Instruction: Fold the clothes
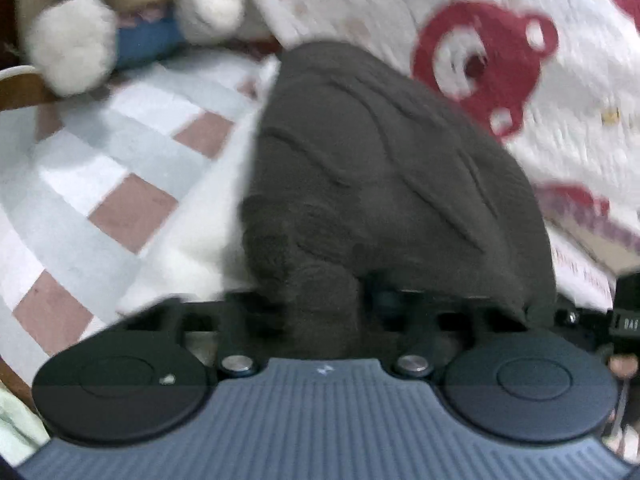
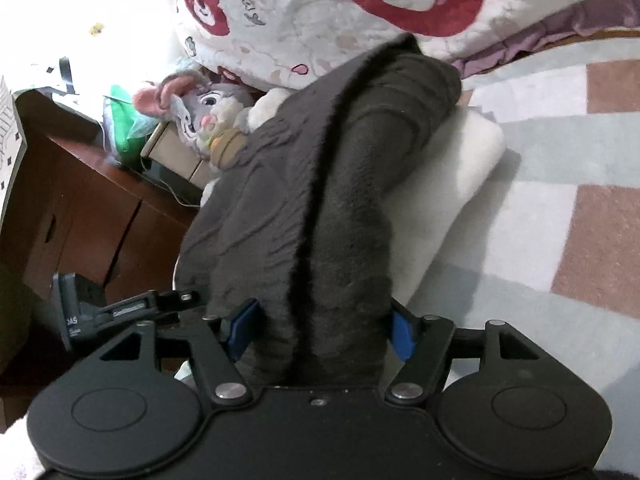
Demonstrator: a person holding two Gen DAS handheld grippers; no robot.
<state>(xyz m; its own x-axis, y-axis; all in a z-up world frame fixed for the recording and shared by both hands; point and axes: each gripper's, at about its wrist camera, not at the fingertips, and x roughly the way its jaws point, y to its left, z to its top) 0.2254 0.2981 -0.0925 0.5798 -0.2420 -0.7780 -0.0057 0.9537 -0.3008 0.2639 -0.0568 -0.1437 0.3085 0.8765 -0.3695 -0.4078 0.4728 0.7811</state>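
A dark grey fleece garment (image 1: 380, 168) fills the middle of the left wrist view. It bunches into my left gripper (image 1: 320, 304), which is shut on it with its fingertips buried in the cloth. In the right wrist view the same garment (image 2: 320, 200) runs as a thick fold away from my right gripper (image 2: 320, 332). That gripper is shut on the fold between its blue-padded fingers (image 2: 402, 336). The far end of the garment lies over a white folded item (image 2: 460, 168) on the checked bed sheet (image 2: 560, 220). The left gripper's body (image 2: 80, 312) shows close on the left.
A white quilt with red bear prints (image 1: 480, 52) (image 2: 320, 8) is heaped behind the garment. Plush toys lie beside it: a white one (image 1: 76, 44) and a grey rabbit (image 2: 208, 108). A brown wooden bedside cabinet (image 2: 80, 200) stands past the bed edge.
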